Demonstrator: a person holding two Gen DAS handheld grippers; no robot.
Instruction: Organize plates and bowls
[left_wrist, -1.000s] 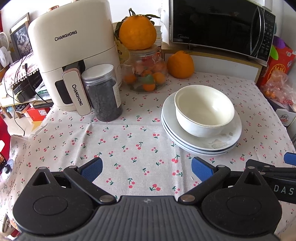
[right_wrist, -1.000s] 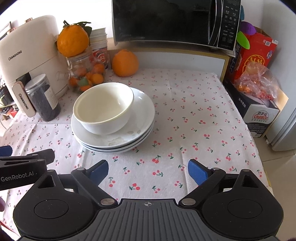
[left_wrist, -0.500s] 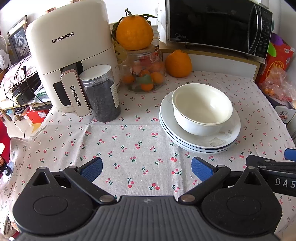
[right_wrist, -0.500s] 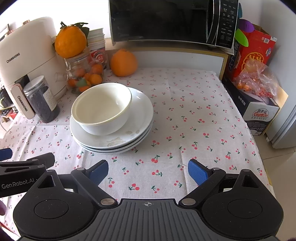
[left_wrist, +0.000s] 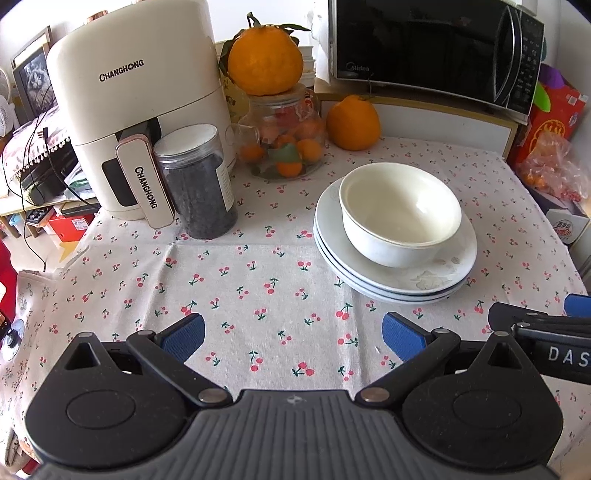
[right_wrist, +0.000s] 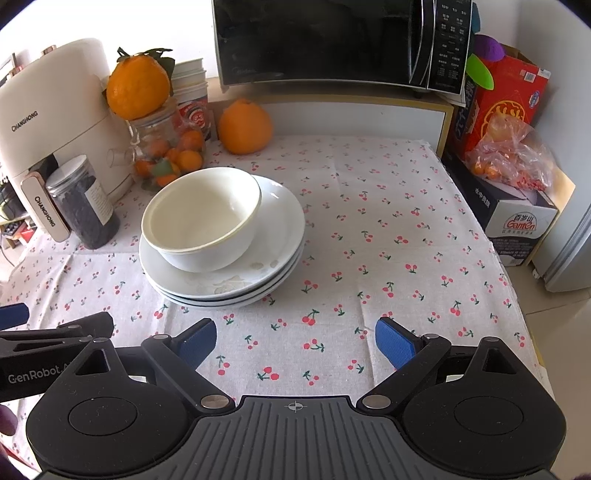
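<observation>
Change since a second ago: both grippers have eased slightly forward; the crockery sits a little lower and nearer in each view, itself unmoved.

Item: white bowl (left_wrist: 400, 214), seated off-centre on a stack of plates (left_wrist: 448, 275), mid-worktop (left_wrist: 258, 280).

Left gripper (left_wrist: 293, 332): jaws spread wide, holding nothing; stack lies ahead and to its right.

Right gripper (right_wrist: 295, 341): jaws spread wide, holding nothing; bowl (right_wrist: 201, 218) and plates (right_wrist: 280, 225) lie ahead and to its left. Neither is clearly nearer.

Round pieces, no long axis.

Clearance: bare cloth right of the stack; dark jar (left_wrist: 195, 181) and fruit jar (left_wrist: 282, 136) crowd the far left.
</observation>
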